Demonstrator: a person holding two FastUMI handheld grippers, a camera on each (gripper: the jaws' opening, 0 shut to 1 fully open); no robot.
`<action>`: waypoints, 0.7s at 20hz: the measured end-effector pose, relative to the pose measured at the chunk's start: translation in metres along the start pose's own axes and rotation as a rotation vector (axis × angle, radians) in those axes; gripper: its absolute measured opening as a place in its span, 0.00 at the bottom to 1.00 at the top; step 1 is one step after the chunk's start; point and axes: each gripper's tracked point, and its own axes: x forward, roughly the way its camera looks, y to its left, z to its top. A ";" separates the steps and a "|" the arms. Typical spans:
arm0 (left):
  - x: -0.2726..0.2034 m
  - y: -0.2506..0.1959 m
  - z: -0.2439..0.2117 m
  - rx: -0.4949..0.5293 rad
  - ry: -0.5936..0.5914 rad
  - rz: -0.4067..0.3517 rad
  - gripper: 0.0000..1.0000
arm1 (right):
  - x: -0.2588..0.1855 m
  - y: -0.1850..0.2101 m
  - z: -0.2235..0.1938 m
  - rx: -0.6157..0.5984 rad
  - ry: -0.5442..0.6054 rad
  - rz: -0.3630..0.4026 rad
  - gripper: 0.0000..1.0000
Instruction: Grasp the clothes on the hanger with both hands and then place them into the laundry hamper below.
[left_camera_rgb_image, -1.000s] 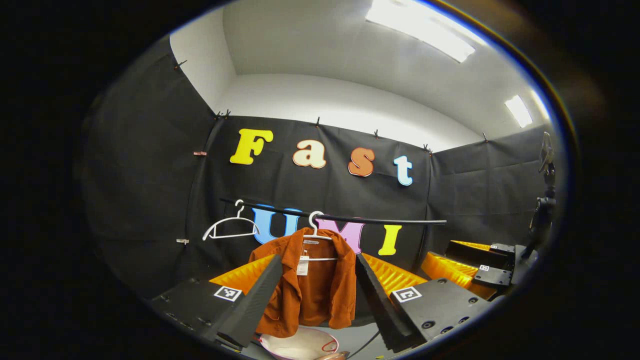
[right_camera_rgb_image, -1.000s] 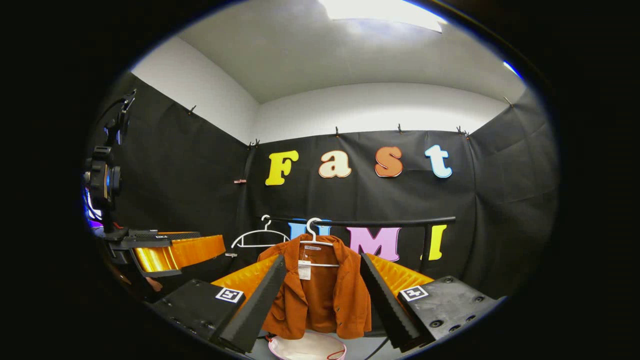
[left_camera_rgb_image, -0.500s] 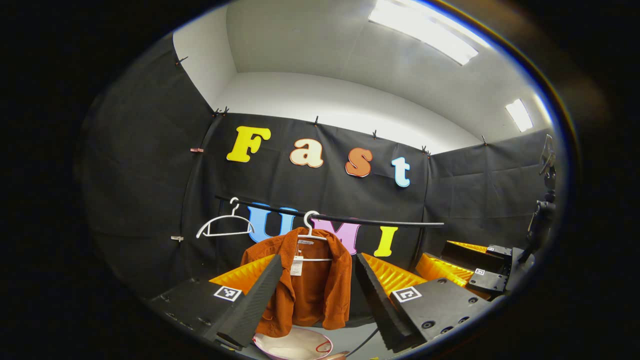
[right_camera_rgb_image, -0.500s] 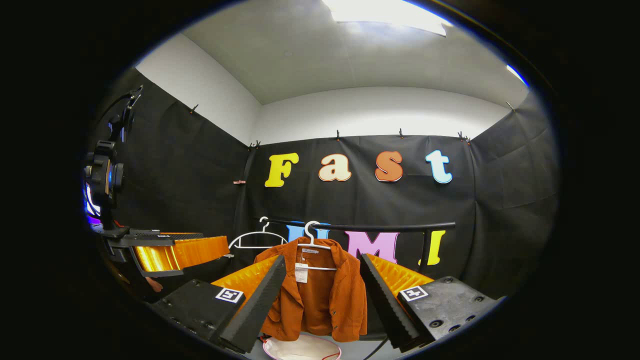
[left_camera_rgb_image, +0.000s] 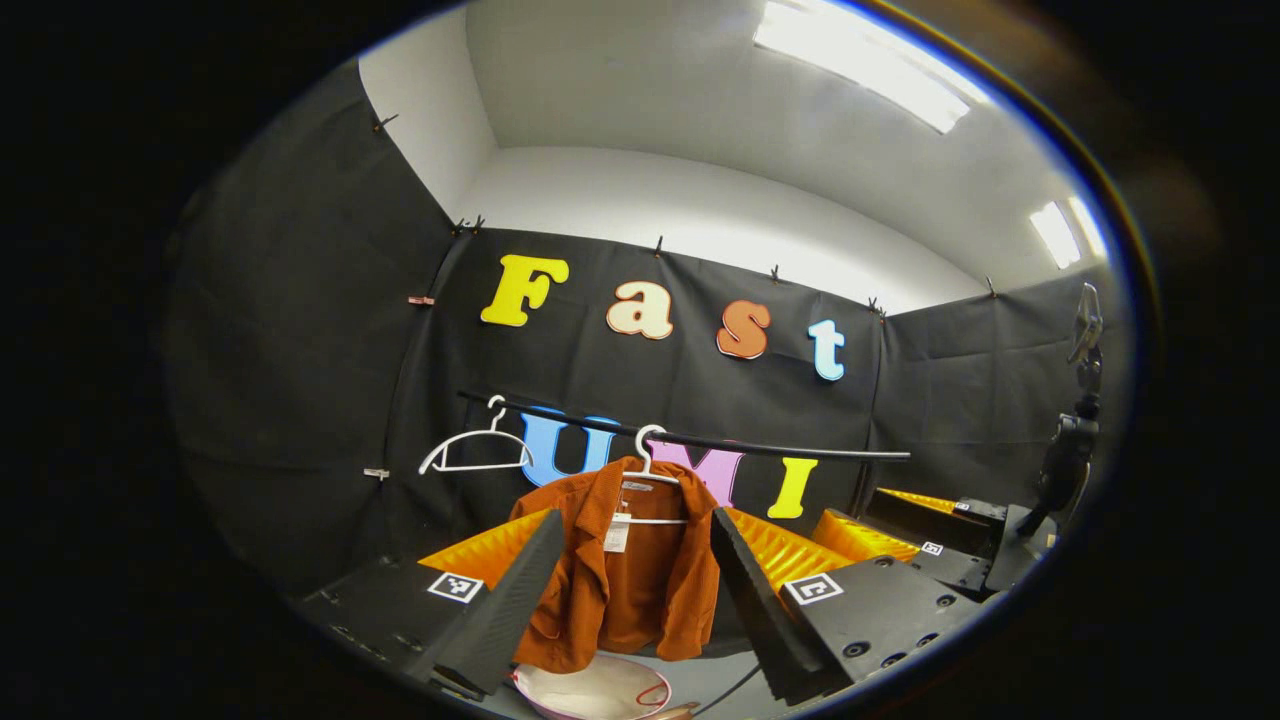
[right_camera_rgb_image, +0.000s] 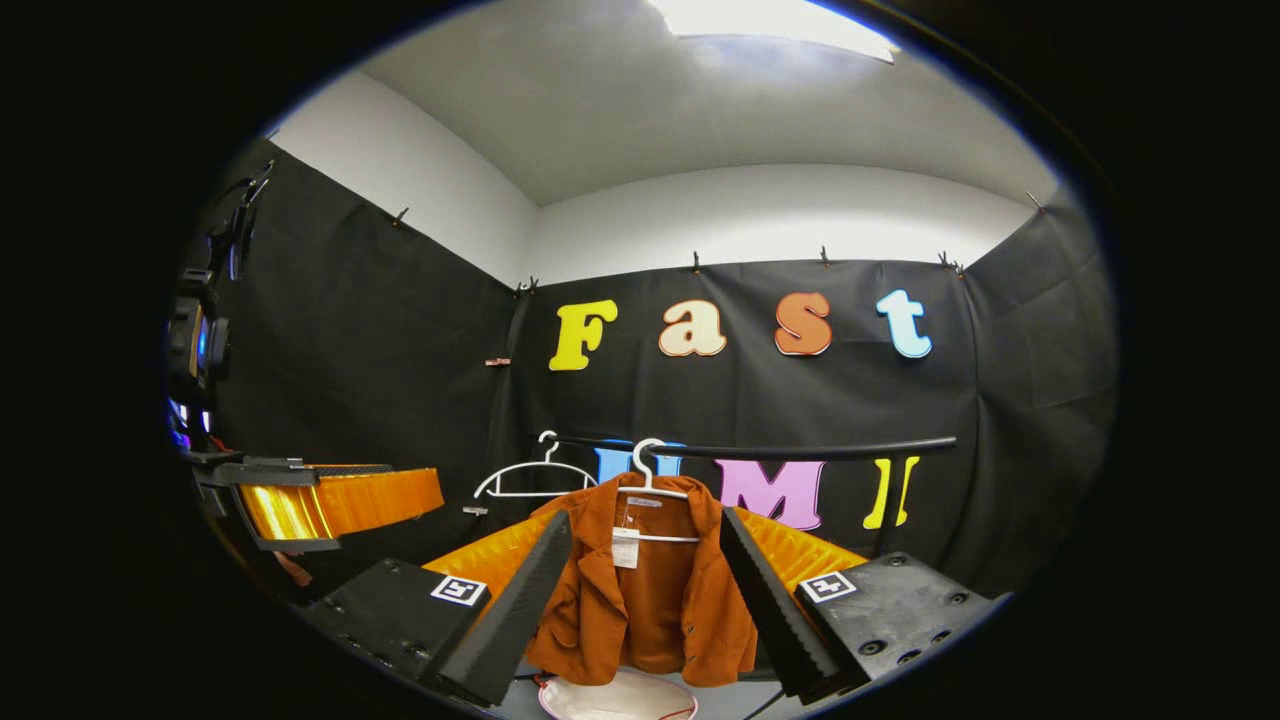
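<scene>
Holding both claws wide open, I have nothing in either one. My left claw (left_camera_rgb_image: 628, 590) frames the jacket (left_camera_rgb_image: 620, 570) between its spread fingers without touching it, and my right claw (right_camera_rgb_image: 645, 600) does the same from its own angle, with the jacket (right_camera_rgb_image: 650, 590) well ahead of the tips. The jacket hangs open-fronted on a white hanger (left_camera_rgb_image: 650, 470) hooked over a dark rail (left_camera_rgb_image: 700, 440), with a bare hanger (left_camera_rgb_image: 475, 450) beside it. Below the hem lies the pale rim of the hamper (left_camera_rgb_image: 590, 690).

My worry: if I close on one loose front panel alone, the collar may stay caught on the hanger, and pulling down could drag the hanger off the rail. Uneven grips could let the cloth slide out or miss the hamper.
</scene>
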 end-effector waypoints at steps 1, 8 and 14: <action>0.000 0.002 -0.001 -0.006 0.003 0.001 0.93 | 0.001 0.003 -0.003 -0.004 0.008 0.002 0.98; -0.004 0.017 -0.001 -0.020 0.010 -0.007 0.93 | 0.003 0.019 -0.005 -0.022 0.016 -0.001 0.99; -0.011 0.027 0.002 -0.020 -0.001 -0.033 0.93 | 0.004 0.033 -0.008 -0.033 0.025 -0.020 0.98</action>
